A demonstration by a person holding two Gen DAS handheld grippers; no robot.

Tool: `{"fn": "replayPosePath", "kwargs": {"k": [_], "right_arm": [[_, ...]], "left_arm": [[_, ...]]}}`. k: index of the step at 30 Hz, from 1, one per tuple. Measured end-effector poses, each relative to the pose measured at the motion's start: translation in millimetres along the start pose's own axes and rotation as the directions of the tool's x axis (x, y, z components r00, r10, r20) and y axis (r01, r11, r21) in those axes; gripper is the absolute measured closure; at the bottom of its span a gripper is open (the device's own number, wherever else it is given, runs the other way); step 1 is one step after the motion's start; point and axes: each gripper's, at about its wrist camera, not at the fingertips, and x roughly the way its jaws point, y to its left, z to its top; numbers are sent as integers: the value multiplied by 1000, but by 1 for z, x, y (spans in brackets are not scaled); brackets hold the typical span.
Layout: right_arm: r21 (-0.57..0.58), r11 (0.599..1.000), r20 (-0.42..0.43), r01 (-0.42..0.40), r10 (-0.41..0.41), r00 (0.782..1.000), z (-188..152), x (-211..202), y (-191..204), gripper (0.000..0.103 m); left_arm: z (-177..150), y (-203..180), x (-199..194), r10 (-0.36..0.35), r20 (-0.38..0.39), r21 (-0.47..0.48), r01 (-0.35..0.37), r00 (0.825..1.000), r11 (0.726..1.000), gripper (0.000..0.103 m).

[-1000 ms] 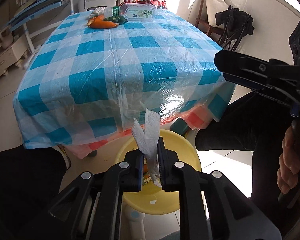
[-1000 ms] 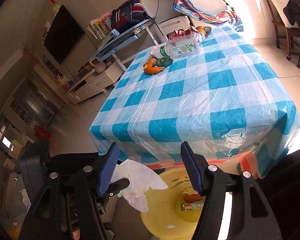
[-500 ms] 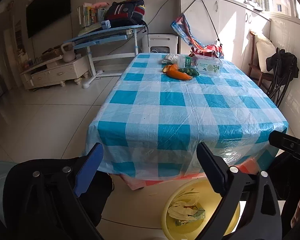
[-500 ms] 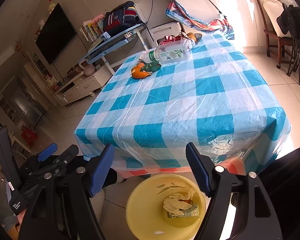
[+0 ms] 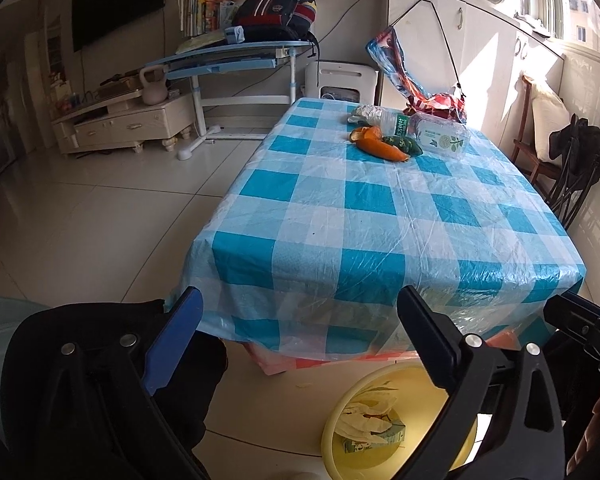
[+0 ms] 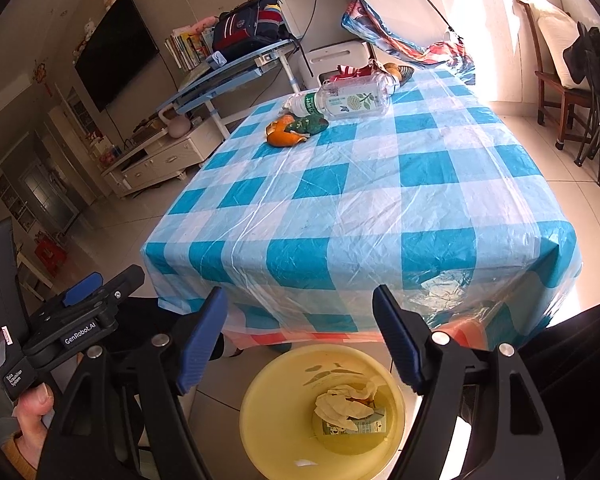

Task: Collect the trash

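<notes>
A yellow bin (image 6: 284, 424) stands on the floor at the table's near edge, also seen in the left wrist view (image 5: 340, 452). A crumpled white tissue (image 6: 342, 400) and a green carton (image 6: 360, 426) lie inside it. At the table's far end lie orange peel (image 6: 282, 134), a green wrapper (image 6: 310, 123) and a clear plastic bottle (image 6: 348, 100). My left gripper (image 5: 300, 336) is open and empty above the floor before the table. My right gripper (image 6: 300, 332) is open and empty above the bin.
The table (image 6: 360, 200) has a blue-and-white checked plastic cover. A dark chair (image 5: 576, 172) stands to its right. A blue desk (image 5: 228, 60) and a low TV cabinet (image 5: 128, 124) stand at the far left. A white stool (image 5: 342, 80) stands behind the table.
My left gripper opened and let the white tissue fall into the bin, then rose and drew back left. My right gripper lifted slightly, staying open.
</notes>
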Motion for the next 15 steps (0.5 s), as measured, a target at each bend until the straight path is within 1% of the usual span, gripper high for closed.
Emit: {"fn": "replayPosePath", "kwargs": {"k": [15], "right_arm": [[0,1000,-1,1,-1,1000,0,0,1,31]], "left_arm": [[-1,-3,4,2,-19,9,-1,1000,1000,8]]}}
